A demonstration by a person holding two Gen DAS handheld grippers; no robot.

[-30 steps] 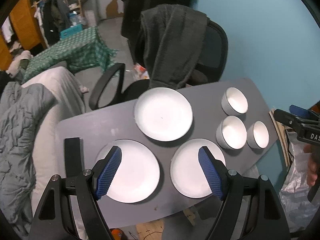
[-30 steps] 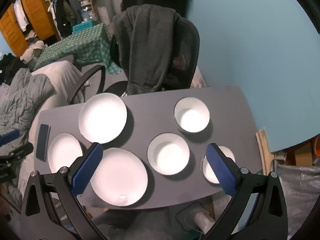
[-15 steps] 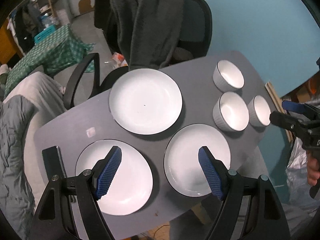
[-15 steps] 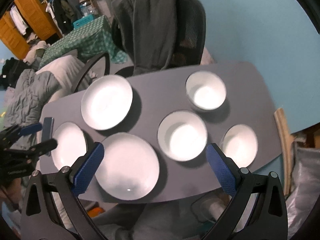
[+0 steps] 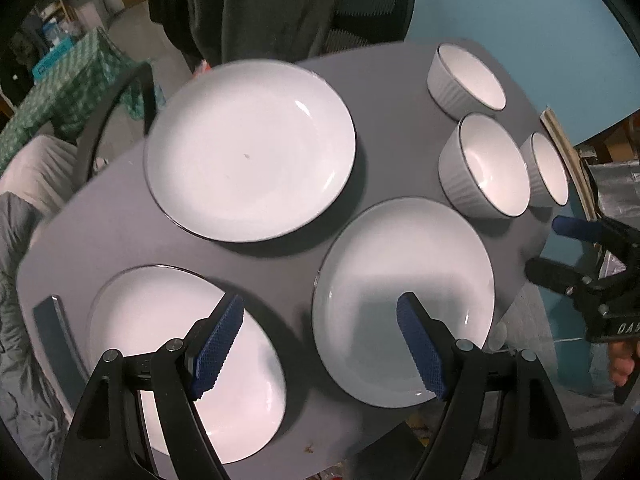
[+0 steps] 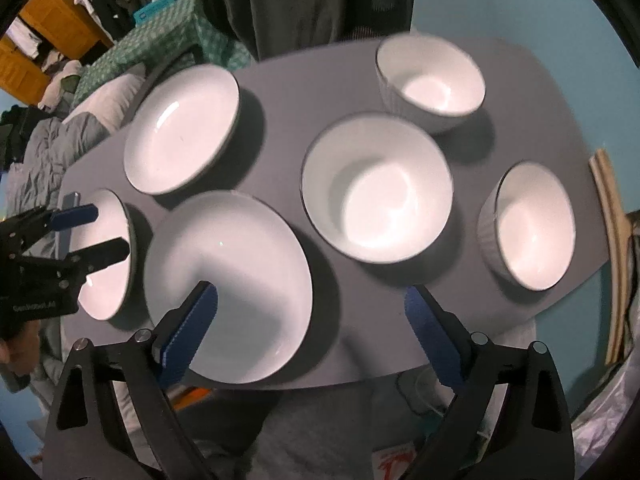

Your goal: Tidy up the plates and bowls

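Note:
Three white plates lie on the grey table (image 5: pixel 120 232): a far plate (image 5: pixel 250 148), a near-left plate (image 5: pixel 176 360) and a near-right plate (image 5: pixel 404 300). Three white ribbed bowls (image 5: pixel 486 166) stand at the right end. My left gripper (image 5: pixel 320 308) hangs open above the gap between the two near plates and holds nothing. In the right wrist view, my right gripper (image 6: pixel 312 296) hovers over the table between the near-right plate (image 6: pixel 228 288) and the middle bowl (image 6: pixel 378 186). Its jaws are wide and closing slightly, with nothing between them. The left gripper (image 6: pixel 106 232) shows at the left edge.
A dark flat slab (image 5: pixel 56 336) lies at the table's left end. An office chair draped with a dark garment (image 5: pixel 280 0) stands behind the table. A teal wall (image 5: pixel 520 8) is on the right, bedding and a green checked cloth (image 5: pixel 80 80) on the left.
Both grippers have sunk toward the table, so plates and bowls fill more of each view. The right jaws have narrowed slightly. No dish has moved.

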